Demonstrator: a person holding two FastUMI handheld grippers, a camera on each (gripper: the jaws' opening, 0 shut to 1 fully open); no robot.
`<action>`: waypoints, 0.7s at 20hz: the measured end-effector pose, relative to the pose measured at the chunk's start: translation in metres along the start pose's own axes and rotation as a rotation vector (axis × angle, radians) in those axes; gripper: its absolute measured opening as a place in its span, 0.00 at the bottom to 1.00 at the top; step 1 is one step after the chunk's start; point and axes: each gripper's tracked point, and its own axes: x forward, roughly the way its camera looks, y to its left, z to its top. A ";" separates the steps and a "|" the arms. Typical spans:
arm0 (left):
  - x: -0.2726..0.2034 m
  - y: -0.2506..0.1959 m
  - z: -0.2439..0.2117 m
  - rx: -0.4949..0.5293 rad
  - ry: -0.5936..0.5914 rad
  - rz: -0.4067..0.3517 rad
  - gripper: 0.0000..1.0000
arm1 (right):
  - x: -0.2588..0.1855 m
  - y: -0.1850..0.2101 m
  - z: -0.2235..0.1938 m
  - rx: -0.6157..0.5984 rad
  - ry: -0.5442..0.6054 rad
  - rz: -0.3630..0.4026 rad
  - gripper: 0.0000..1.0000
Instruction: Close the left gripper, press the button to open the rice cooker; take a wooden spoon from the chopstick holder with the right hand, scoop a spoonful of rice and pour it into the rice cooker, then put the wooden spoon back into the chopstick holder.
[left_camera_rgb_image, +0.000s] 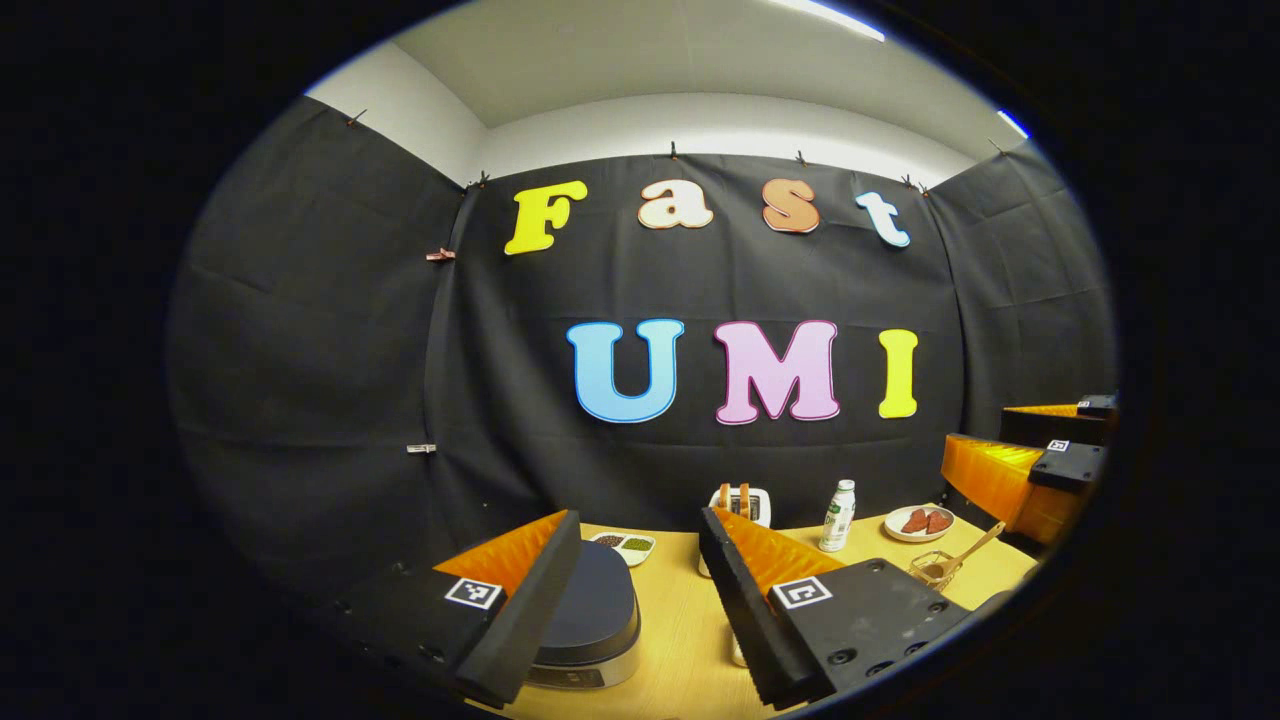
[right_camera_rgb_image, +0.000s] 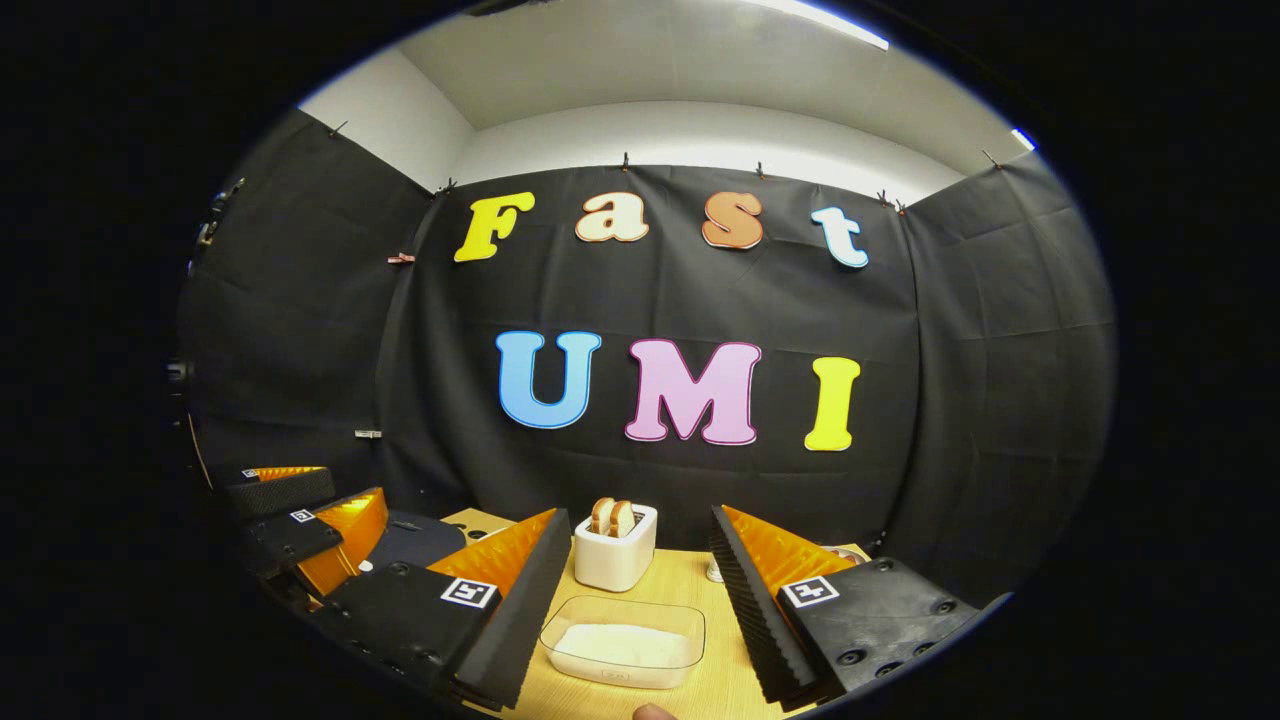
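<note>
My left claw (left_camera_rgb_image: 640, 600) gapes, empty, over the rice cooker (left_camera_rgb_image: 590, 620), whose lid is down. Right of the cooker, the light, stiff wooden spoon (left_camera_rgb_image: 968, 556) leans in its chopstick holder (left_camera_rgb_image: 935, 570); I'd pinch the upper handle. My right claw (right_camera_rgb_image: 640, 610) hangs apart above the rice tub (right_camera_rgb_image: 625, 640).

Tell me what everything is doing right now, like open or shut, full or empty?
Rice cooker: lid shut.
Left gripper: jaws open, holding nothing.
Right gripper: jaws open, holding nothing.
Wooden spoon: resting in the chopstick holder.
Rice container: no lid, rice inside.
Toaster: two bread slices sticking up.
Bottle: upright, capped.
</note>
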 end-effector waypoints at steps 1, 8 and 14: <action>0.001 0.003 0.000 0.004 0.000 0.006 0.83 | 0.001 0.001 -0.002 0.000 0.001 0.001 0.88; 0.014 0.024 -0.021 0.065 0.040 0.056 0.41 | 0.012 0.017 -0.008 0.001 0.007 0.030 0.88; 0.036 0.055 -0.066 0.015 0.171 0.083 0.06 | 0.028 0.037 -0.017 -0.013 0.019 0.046 0.86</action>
